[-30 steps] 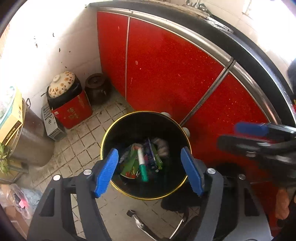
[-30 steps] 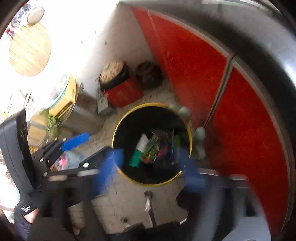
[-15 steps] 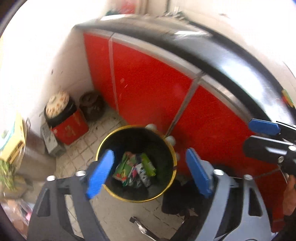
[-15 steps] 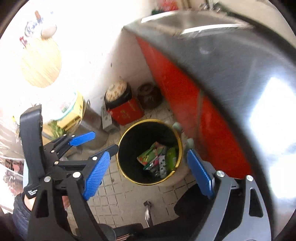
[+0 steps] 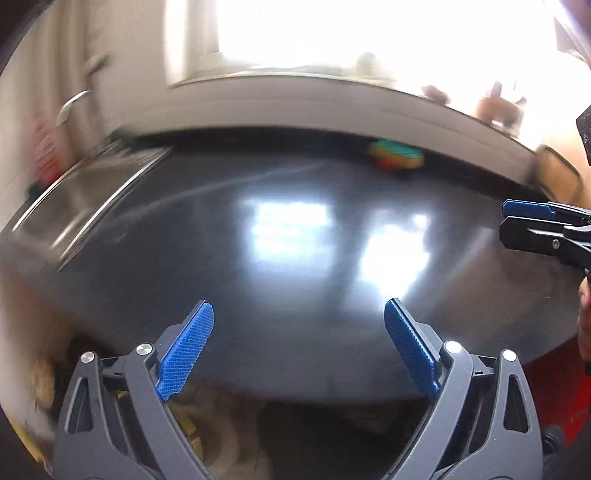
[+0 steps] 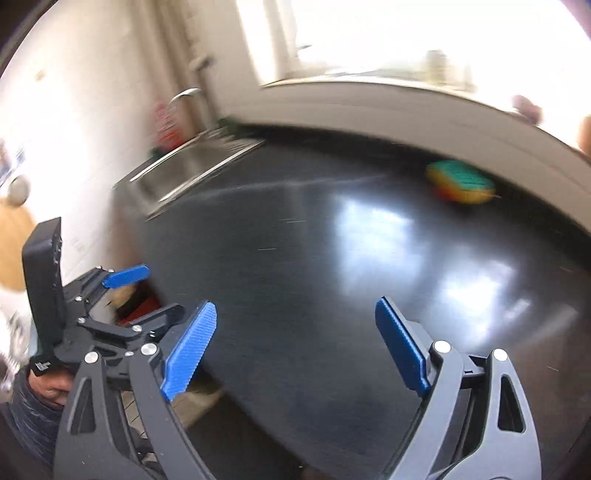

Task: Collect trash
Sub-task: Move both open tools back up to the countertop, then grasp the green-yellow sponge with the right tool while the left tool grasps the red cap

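Observation:
Both views are blurred by motion. My left gripper (image 5: 299, 347) is open and empty above the front edge of a glossy black countertop (image 5: 295, 240). My right gripper (image 6: 295, 343) is open and empty over the same countertop (image 6: 332, 277). A green, yellow and red object, a packet or sponge (image 5: 397, 155), lies at the counter's far edge by the wall; it also shows in the right wrist view (image 6: 460, 181). The right gripper shows at the right edge of the left wrist view (image 5: 532, 221). The left gripper shows at the lower left of the right wrist view (image 6: 125, 295). The trash bin is out of view.
A steel sink (image 6: 188, 166) with a curved tap (image 6: 183, 96) is set into the counter's far left; it also shows in the left wrist view (image 5: 74, 192). A bright window (image 5: 332, 33) runs behind the counter. Red cabinet front (image 5: 554, 387) shows below the counter edge.
Both grippers have swung up from the black bin on the floor to face the countertop. The bin and floor items have left both views. Both grippers stay open.

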A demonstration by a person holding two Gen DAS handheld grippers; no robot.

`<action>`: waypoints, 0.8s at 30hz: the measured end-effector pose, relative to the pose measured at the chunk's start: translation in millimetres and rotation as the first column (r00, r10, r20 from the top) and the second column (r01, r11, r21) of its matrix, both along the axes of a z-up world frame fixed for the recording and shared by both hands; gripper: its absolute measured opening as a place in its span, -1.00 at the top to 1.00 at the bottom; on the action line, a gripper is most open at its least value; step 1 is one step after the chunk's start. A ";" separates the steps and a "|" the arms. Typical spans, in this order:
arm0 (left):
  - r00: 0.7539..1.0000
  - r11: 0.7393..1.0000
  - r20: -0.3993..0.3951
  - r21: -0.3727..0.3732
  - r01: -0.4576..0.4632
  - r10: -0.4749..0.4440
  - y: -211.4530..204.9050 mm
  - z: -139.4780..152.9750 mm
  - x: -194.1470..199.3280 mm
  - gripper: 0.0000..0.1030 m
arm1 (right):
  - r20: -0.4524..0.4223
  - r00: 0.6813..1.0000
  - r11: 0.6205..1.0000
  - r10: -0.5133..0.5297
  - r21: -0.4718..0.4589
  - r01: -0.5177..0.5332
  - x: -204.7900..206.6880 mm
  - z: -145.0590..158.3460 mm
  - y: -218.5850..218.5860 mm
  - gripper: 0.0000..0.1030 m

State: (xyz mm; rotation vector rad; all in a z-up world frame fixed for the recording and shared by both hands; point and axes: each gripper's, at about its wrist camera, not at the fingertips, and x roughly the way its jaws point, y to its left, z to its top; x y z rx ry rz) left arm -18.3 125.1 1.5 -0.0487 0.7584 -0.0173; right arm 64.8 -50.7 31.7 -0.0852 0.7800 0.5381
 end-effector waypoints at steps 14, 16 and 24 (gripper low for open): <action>0.965 0.965 -0.058 0.039 0.259 -0.256 -140.7 -8.5 84.6 -0.77 | -0.021 0.984 0.984 -0.177 -0.012 0.177 12.2 -18.1 -145.6 -0.67; 0.964 0.965 -0.069 0.033 0.261 -0.258 -136.8 -10.9 92.8 -0.77 | -0.027 0.986 0.987 -0.163 -0.017 0.162 25.1 -20.5 -142.9 -0.66; 0.955 0.960 -0.120 0.036 0.277 -0.271 -133.8 -34.3 175.3 -0.77 | -0.064 0.994 0.995 -0.088 -0.045 0.085 128.4 -31.6 -116.4 -0.66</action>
